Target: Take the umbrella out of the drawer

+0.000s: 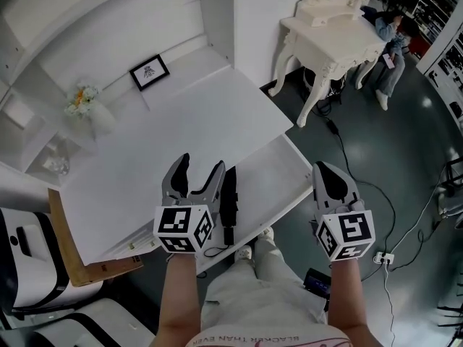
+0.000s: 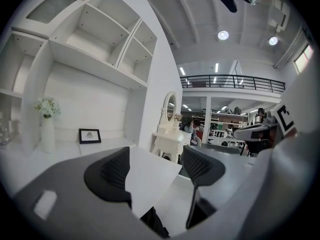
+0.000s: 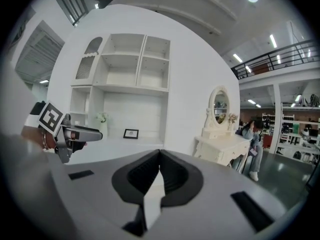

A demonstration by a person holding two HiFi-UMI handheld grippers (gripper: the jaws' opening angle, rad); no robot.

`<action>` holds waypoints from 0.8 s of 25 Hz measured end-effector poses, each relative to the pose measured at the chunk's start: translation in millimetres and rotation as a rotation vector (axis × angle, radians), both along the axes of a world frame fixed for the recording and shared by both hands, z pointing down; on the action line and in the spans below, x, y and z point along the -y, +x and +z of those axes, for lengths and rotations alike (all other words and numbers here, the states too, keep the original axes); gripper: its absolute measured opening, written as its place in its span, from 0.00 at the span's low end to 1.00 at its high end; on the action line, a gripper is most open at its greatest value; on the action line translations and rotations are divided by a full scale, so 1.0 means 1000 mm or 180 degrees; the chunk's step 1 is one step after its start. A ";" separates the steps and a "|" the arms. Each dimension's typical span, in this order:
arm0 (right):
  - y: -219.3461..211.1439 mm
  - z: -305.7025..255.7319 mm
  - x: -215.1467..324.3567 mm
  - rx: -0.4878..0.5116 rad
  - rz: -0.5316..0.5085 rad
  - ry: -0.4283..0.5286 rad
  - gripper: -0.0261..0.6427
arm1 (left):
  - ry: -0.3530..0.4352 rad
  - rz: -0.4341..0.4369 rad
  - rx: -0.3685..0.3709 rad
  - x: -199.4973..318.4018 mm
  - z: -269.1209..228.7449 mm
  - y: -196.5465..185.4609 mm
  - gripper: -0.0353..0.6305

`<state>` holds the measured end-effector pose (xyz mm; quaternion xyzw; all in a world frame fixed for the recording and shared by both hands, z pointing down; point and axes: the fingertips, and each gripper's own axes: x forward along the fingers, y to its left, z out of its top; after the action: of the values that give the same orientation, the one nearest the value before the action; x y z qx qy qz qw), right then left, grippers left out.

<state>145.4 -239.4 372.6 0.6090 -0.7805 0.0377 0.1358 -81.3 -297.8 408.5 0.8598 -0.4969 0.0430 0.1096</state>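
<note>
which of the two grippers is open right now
The left gripper, the one beside the black umbrella: its jaws stand wide apart with nothing between them, while the right gripper has its jaws pressed together.

Black folded umbrella (image 1: 228,202), lying in open drawer (image 1: 273,181)
</note>
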 end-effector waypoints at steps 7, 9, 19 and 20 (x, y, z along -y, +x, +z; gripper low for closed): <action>0.002 0.031 0.002 0.0014 -0.0109 -0.0233 0.05 | -0.0337 -0.0035 0.0175 -0.006 0.047 0.007 0.55; 0.001 0.041 0.002 0.0020 -0.0142 -0.0301 0.05 | -0.0440 -0.0023 0.0206 -0.010 0.060 0.010 0.55; 0.002 0.083 0.003 0.0096 -0.0257 -0.0622 0.05 | -0.1046 0.0020 0.0407 -0.030 0.139 0.021 0.55; 0.002 0.085 0.004 0.0119 -0.0262 -0.0647 0.05 | -0.1107 0.0015 0.0418 -0.031 0.146 0.022 0.55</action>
<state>147.7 -243.8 458.1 0.5587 -0.7995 0.1224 0.1836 -59.1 -267.1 554.1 0.8244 -0.4860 0.1845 0.2237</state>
